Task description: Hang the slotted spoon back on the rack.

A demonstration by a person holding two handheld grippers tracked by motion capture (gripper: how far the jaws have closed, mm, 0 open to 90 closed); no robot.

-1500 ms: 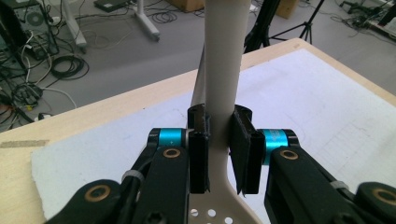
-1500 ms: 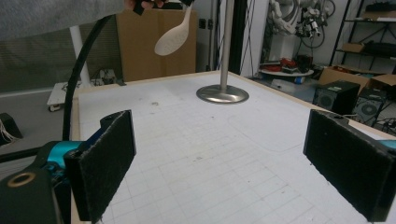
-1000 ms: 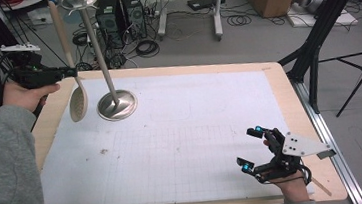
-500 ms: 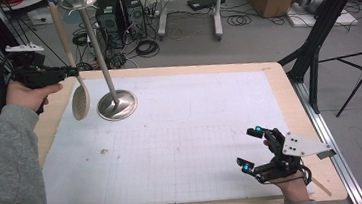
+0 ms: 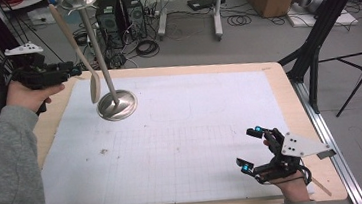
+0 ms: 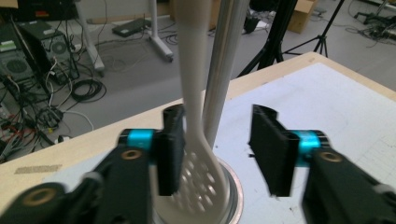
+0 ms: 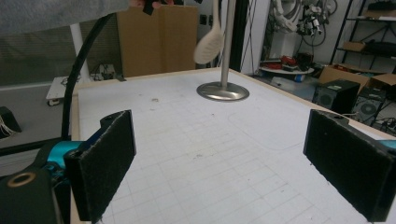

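A metal stand (image 5: 116,106) with a round base and a tall pole stands at the table's far left. A cream slotted spoon (image 5: 95,88) hangs slanted from its top, bowl down beside the pole. My left gripper (image 5: 78,71) is open at the spoon's neck. In the left gripper view the spoon (image 6: 198,140) passes between the jaws, close against the left one, with the pole (image 6: 224,70) just behind; the left gripper (image 6: 215,144) is open. My right gripper (image 5: 252,148) rests open at the near right, nothing in it. The right gripper (image 7: 224,168) looks toward the stand (image 7: 222,91) and spoon (image 7: 208,46).
A white grid mat (image 5: 183,147) covers the wooden table (image 5: 166,71). A small dark speck (image 5: 103,151) lies on the mat at the left. Computer cases, cables and tripod legs stand on the floor beyond the far edge.
The spoon's bowl has swung right and a little up, closer to the pole. My left gripper has shifted slightly right with it. The right gripper has stayed put.
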